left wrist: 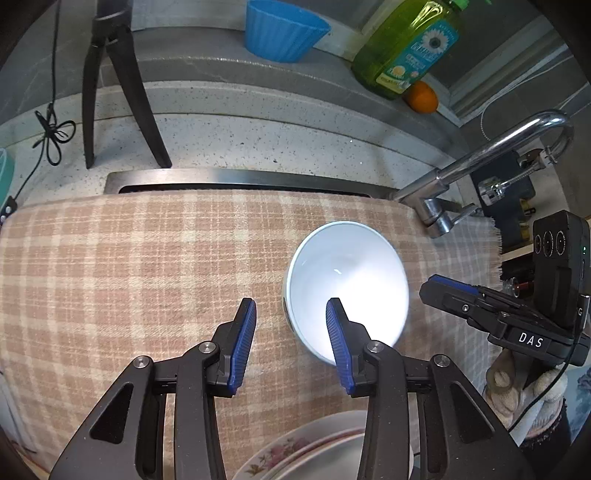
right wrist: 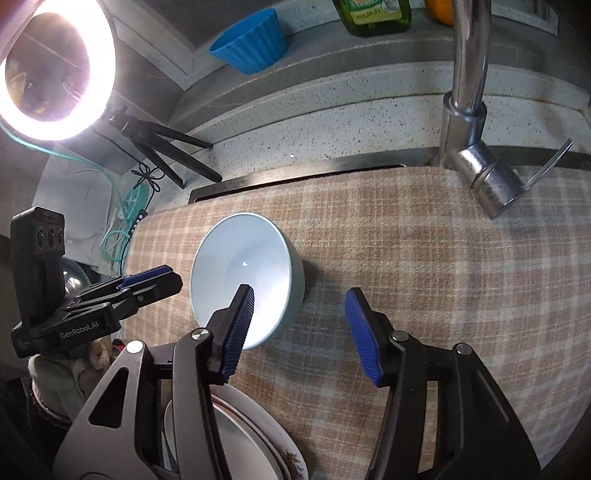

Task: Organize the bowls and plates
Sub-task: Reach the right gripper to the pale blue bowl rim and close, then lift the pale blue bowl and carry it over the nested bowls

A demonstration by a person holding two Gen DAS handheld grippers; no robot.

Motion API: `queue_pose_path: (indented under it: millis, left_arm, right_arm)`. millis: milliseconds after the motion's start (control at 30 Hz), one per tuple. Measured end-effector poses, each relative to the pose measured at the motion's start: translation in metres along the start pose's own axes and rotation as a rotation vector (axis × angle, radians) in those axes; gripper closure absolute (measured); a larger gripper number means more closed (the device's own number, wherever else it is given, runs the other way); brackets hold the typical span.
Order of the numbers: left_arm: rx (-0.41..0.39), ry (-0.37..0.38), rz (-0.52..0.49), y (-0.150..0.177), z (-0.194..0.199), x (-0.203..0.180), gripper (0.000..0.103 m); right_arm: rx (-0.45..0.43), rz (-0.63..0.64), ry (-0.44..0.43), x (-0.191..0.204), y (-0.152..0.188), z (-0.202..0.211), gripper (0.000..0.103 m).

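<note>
A white bowl [left wrist: 347, 273] [right wrist: 240, 266] stands upright on the checked cloth [left wrist: 147, 266]. My left gripper [left wrist: 291, 306] is open over the bowl's near left rim, with its right finger in front of the bowl's inside and the left one over the cloth. My right gripper [right wrist: 299, 295] is open over the bowl's right wall, its left finger over the inside. Neither pair of pads presses on the rim. Each gripper also shows from the side in the other view: the right gripper [left wrist: 443, 286], the left gripper [right wrist: 151, 277]. Stacked plates [left wrist: 314, 450] [right wrist: 236, 435] with floral rims lie at the near edge.
The cloth covers a sink [left wrist: 236, 177]. A chrome faucet [left wrist: 491, 147] [right wrist: 469, 85] arches at the right. On the ledge behind stand a blue cup [left wrist: 280, 29], a green soap bottle [left wrist: 406, 48] and an orange [left wrist: 421, 96]. A tripod [left wrist: 114, 96] and a ring light [right wrist: 55, 66] are at the left.
</note>
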State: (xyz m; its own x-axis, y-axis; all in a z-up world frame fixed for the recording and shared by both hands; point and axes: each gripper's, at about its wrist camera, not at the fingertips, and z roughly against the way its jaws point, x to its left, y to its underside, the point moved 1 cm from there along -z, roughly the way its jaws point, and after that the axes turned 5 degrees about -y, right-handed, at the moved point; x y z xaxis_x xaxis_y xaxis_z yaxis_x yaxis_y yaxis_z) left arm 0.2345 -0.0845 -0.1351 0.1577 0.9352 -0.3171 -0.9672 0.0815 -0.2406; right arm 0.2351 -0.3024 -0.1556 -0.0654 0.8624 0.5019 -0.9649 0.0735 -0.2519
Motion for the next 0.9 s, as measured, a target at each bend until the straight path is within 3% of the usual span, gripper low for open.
queue_pose_path:
  millis: [200,467,900]
  left_arm:
    - [0.031,-0.002,0.019,-0.006,-0.017,0.001,0.067]
    - [0.049,-0.004,0.008,-0.006,-0.025,0.0,0.088]
    - [0.044,0.011,0.004,-0.002,-0.019,-0.005,0.093]
  right_arm:
    - [0.04,-0.022,-0.02,-0.005,-0.002,-0.019,0.061]
    - [0.083,-0.031,-0.044,-0.007,-0.001,-0.033,0.086]
    - [0.078,-0.036,-0.035,-0.001,-0.002,-0.031,0.091]
